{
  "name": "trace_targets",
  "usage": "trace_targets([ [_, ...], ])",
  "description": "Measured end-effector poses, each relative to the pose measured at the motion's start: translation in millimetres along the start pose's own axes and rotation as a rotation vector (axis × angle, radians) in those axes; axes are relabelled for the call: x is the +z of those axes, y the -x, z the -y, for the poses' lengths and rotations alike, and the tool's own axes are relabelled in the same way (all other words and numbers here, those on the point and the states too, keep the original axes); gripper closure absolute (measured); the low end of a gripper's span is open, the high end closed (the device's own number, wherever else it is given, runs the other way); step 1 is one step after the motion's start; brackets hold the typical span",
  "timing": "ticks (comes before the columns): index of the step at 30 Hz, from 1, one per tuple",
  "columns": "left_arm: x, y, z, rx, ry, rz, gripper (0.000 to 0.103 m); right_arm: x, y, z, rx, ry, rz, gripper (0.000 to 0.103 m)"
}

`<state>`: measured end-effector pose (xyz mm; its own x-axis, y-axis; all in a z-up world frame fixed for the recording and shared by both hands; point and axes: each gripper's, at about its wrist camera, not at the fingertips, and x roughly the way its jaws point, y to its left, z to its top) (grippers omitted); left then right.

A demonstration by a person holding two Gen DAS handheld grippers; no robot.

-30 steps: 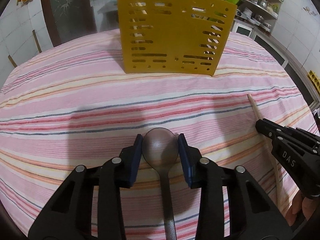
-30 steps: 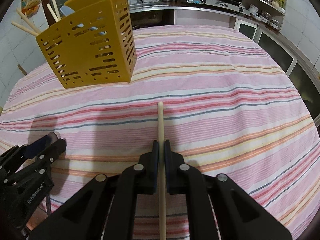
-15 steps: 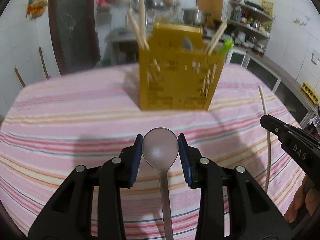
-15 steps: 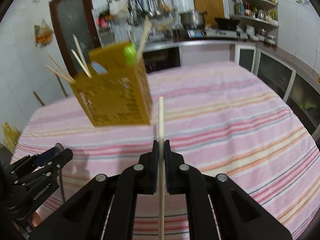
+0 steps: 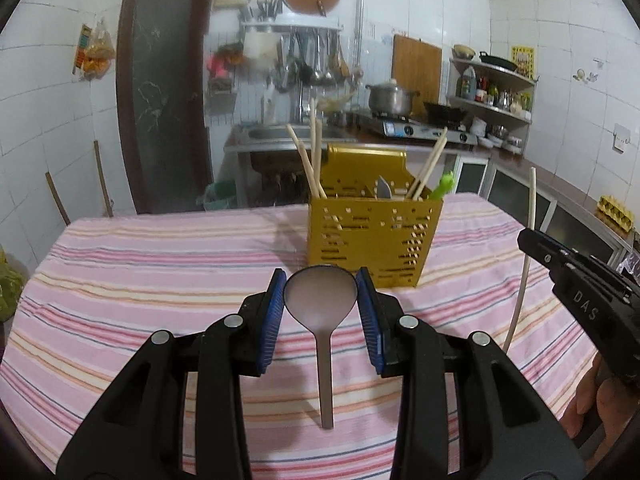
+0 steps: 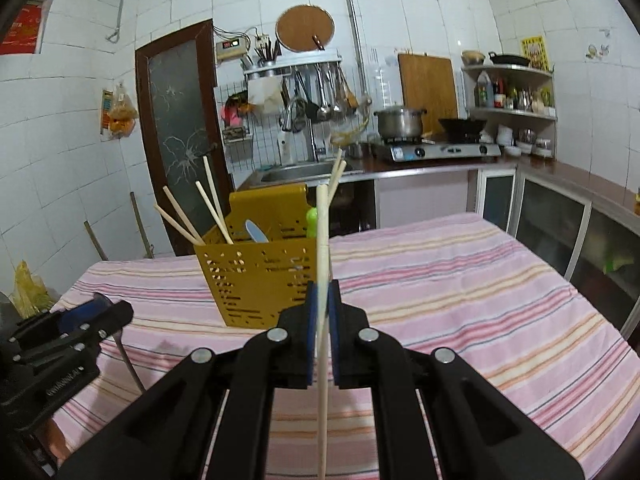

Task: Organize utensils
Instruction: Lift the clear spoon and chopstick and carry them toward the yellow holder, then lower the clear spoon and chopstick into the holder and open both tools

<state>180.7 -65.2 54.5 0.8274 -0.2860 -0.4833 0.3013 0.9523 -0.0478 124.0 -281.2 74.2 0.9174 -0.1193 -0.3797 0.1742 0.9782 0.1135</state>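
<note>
Above the pink striped tabletop (image 5: 160,264), I have just lifted both finds: left tongs (image 5: 320,312) clamped on the grey metal spoon (image 5: 320,294), right tongs (image 6: 322,320) on the pale wooden chopstick (image 6: 322,240), ready for the far yellow perforated plastic holder (image 5: 372,240).

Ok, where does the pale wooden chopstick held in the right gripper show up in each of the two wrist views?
Left wrist view: the pale wooden chopstick stands near the right edge, held by the right gripper.
Right wrist view: it runs up the centre, clamped between the blue pads.
Shared landmark: the yellow perforated plastic utensil holder on the striped tablecloth, behind the chopstick in the right view.
</note>
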Motion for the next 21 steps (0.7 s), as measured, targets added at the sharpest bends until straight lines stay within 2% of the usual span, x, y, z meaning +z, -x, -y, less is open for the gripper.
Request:
trace_targets([
  [5, 2, 5, -5, -0.009, 0.001, 0.015, 0.068, 2, 6, -10, -0.006, 0.043, 0.052, 0.097],
  [13, 11, 15, -10, -0.025, 0.014, 0.052, 0.068, 14, 11, -14, 0.017, 0.041, 0.097, 0.097],
  [16, 24, 23, -10, -0.038, 0.022, 0.084, 0.068, 27, 15, -15, 0.027, 0.039, 0.125, 0.097],
  [21, 64, 39, -10, -0.073, 0.047, 0.171, 0.068, 59, 19, -12, 0.042, 0.014, 0.193, 0.097],
])
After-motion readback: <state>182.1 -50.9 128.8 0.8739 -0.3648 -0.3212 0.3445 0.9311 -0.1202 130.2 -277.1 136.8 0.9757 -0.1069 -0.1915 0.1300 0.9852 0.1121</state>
